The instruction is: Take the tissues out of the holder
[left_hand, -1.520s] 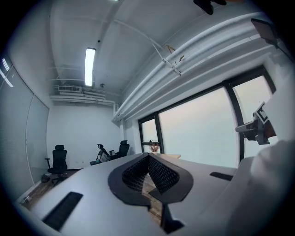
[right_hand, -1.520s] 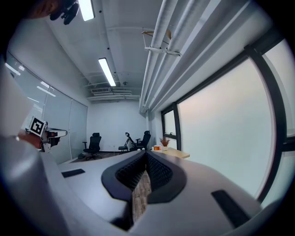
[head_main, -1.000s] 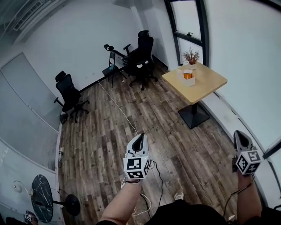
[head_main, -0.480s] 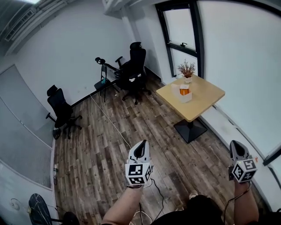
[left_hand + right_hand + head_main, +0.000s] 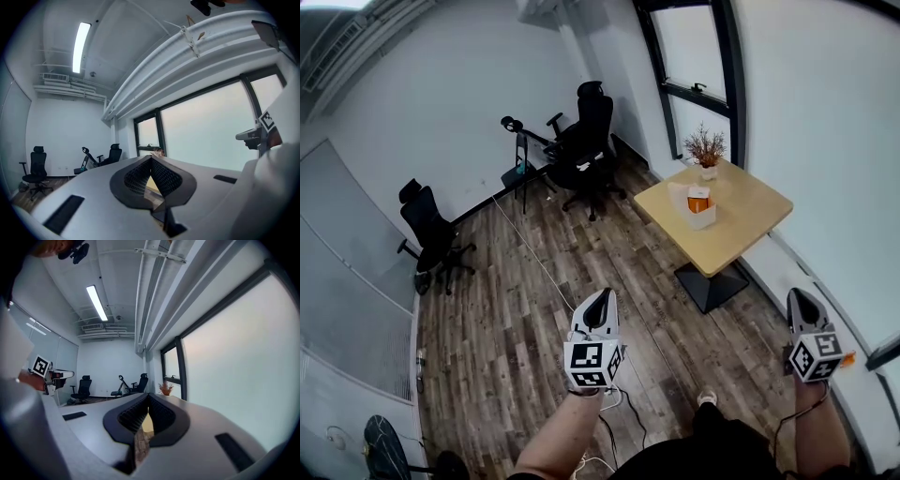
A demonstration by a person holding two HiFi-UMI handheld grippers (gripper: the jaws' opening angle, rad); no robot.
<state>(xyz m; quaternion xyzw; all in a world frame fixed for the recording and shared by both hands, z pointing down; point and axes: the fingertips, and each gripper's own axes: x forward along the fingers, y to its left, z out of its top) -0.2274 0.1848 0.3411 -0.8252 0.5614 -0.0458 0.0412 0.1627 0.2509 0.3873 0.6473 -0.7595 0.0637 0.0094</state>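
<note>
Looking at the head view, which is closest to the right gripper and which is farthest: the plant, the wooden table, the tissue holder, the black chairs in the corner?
From the right gripper:
1. wooden table, just ahead, beside the window wall.
2. tissue holder, on the table's middle.
3. plant, at the table's far edge.
4. black chairs, in the far corner, to the left.

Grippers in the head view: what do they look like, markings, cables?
Both the left gripper and right gripper are pale grey tapered shells with black ribbed pads, each carrying a cube of black-and-white square markers. Cables trail from their bases.
</note>
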